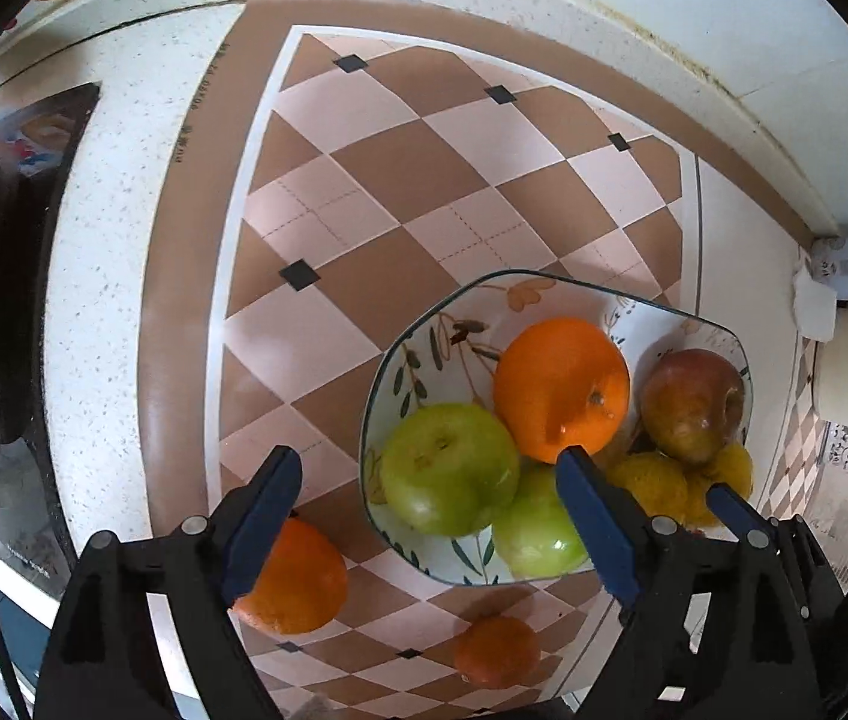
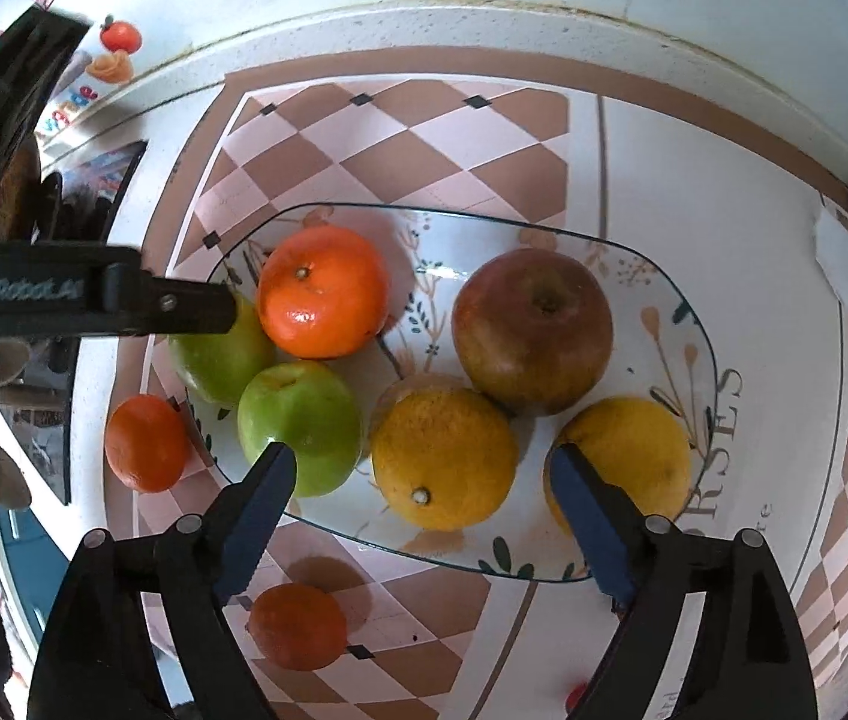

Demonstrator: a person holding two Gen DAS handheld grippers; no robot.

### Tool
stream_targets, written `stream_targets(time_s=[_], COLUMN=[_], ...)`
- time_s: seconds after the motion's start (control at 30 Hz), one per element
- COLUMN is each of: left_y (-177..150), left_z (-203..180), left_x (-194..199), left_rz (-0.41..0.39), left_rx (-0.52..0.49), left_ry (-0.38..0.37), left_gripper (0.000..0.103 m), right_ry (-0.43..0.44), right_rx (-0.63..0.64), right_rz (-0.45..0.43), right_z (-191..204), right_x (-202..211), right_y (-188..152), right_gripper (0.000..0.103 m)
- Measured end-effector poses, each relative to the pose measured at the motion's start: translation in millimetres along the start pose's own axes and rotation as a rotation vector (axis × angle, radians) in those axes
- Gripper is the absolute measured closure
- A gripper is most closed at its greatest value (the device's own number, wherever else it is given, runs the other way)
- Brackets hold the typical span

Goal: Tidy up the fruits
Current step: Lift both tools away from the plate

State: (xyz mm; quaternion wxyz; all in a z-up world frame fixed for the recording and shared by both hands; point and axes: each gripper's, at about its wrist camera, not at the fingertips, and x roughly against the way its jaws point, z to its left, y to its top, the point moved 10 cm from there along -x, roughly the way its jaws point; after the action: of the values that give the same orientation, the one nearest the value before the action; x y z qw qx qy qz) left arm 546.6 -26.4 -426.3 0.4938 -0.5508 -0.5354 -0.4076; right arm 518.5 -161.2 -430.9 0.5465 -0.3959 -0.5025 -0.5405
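Both grippers (image 1: 427, 468) (image 2: 424, 465) agape above fruit bowl (image 2: 706, 348)

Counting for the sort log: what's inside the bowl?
The bowl holds six fruits: two green apples, an orange, a reddish apple, two yellow citrus. Any fruit beneath them is hidden.

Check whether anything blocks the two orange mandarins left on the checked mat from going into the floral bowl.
Nothing visible does. Both mandarins lie on the brown-and-pink checked mat just outside the floral ceramic bowl, with only its low rim between. The bowl already holds six fruits but shows bare floor in the middle.
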Motion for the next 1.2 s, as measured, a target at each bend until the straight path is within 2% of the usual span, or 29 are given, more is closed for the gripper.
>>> stream_targets(time_s=[0.13,0.3,0.53,0.67,0.97,1.2], left_y=[-10.9,-39.0,-65.9,-79.9,-114.8,-144.7], left_z=[7.3,18.1,12.7,-0.9,-19.1,-16.6], left_x=[12.1,32.1,61.8,74.0,112.8,137.3], left_rz=[-0.040,-0.107,-0.215,-0.269,-0.362,-0.413], left_rx=[-0.022,-0.051,-0.110,-0.142,-0.186,-0.189], left_ry=[0.031,0.147,0.201,0.203,0.179,0.176], left_gripper=[0.012,0.012,0.012,0.012,0.012,0.012], right_ry=[-0.008,-0.019,-0.038,-0.066,-0.067,-0.068], right_rx=[-0.052,-0.146,-0.191,-0.188,-0.176,-0.174], right_rz=[-0.010,-0.020,-0.041,-0.078,-0.161,-0.237], right_z=[-7.8,-24.2,-30.3,-29.0,-17.4,-7.8], right_x=[10.3,21.7,41.4,59.6,111.1,154.3], right_y=[-4.1,-17.3,-45.5,-58.9,-87.2,-108.8], right_gripper=[0.009,0.009,0.009,0.009,0.009,0.009])
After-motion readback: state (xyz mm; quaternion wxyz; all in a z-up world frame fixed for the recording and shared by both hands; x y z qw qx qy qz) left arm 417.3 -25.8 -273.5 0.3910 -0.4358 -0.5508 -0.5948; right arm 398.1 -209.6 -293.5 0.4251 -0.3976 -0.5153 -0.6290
